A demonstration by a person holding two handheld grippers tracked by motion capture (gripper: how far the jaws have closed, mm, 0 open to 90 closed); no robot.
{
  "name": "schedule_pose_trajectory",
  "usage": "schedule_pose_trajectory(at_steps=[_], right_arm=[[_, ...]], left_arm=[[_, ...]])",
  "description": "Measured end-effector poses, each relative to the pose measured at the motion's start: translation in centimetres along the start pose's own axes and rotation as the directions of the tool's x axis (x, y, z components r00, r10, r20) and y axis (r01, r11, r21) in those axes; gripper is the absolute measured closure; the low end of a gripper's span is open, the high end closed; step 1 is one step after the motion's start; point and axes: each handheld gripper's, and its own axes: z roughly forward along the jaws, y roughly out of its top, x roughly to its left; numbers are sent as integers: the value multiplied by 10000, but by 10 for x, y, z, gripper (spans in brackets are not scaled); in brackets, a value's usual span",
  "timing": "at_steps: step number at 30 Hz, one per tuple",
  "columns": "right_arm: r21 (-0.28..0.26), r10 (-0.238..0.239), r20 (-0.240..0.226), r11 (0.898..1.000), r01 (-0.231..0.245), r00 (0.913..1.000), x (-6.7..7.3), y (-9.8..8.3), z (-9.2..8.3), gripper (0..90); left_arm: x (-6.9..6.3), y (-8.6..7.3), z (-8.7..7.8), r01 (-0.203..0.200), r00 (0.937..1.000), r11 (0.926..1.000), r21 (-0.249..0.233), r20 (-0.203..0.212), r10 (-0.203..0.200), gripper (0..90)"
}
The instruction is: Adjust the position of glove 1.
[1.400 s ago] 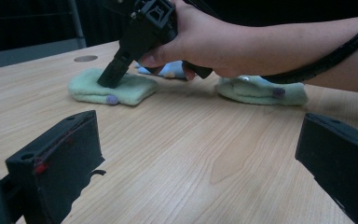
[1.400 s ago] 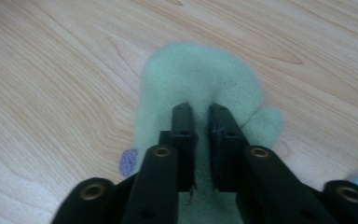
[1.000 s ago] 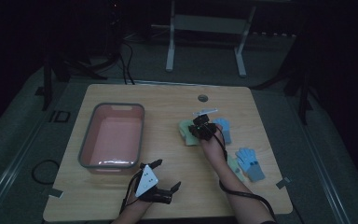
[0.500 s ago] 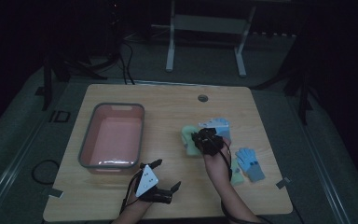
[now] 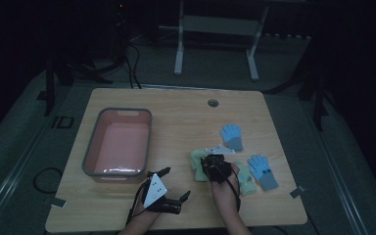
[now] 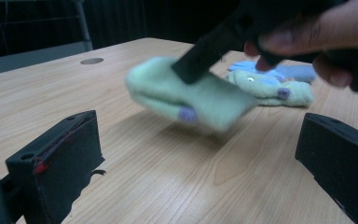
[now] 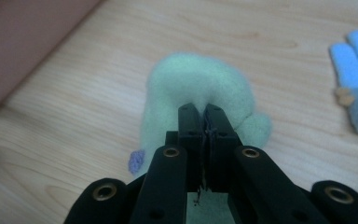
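The right gripper [image 7: 204, 116] was clamped shut on a green glove [image 7: 198, 88], holding it just off the bench [image 5: 176, 107]. The left gripper [image 5: 171, 185] sat with its jaws wide apart, holding nothing, the glove just ahead of it. A blue glove [image 7: 356, 70] lay off to the right gripper's right.

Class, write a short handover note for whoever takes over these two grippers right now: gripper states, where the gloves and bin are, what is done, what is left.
Right gripper: shut on a green glove, lifted just off the table.
Left gripper: open, holding nothing, near the table's front edge.
Pink bin: nothing in it.
Second green glove and two blue gloves lie on the table.
Done: one glove gripped.
Left: probably binning all four.
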Motion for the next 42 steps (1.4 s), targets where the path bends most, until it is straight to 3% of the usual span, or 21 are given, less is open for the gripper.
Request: schedule_pose_trajectory(at_steps=[5, 11, 15, 20, 26, 33, 38, 42], right_arm=[[150, 303, 7, 9994, -303, 9995, 5, -3, 13, 873], [411, 311, -80, 9987, -307, 9995, 11, -6, 31, 854], [674, 258, -118, 9974, -250, 9996, 12, -15, 45, 746], [684, 233, -379, 9974, -207, 9990, 12, -13, 45, 659], [572, -244, -649, 9980, 281, 9976, 9, -9, 37, 595], [483, -1352, -1127, 9888, 1414, 9844, -3, 4, 24, 577], [221, -2022, -1381, 9781, 2071, 9696, -18, 6, 16, 591], [254, -2027, -1810, 9772, 2106, 9624, -34, 4, 8, 601]], left_arm=[[0, 0, 0, -4, 10000, 10000, -21, 9, 4, 6], [0, 0, 0, -28, 10000, 10000, -19, 64, 28, 6], [-1, 0, 0, -78, 9999, 10000, -18, 99, 78, 6], [-1, 0, 1, -7, 10000, 10000, 40, 95, 7, 6], [0, 0, 0, 16, 10000, 10000, -13, 69, -16, 6], [1, 0, 0, 219, 9998, 9998, -38, 11, -219, 6], [1, 0, 0, 244, 9997, 9997, -54, 10, -244, 6], [1, 0, 0, 205, 9998, 9998, -25, 71, -205, 6]])
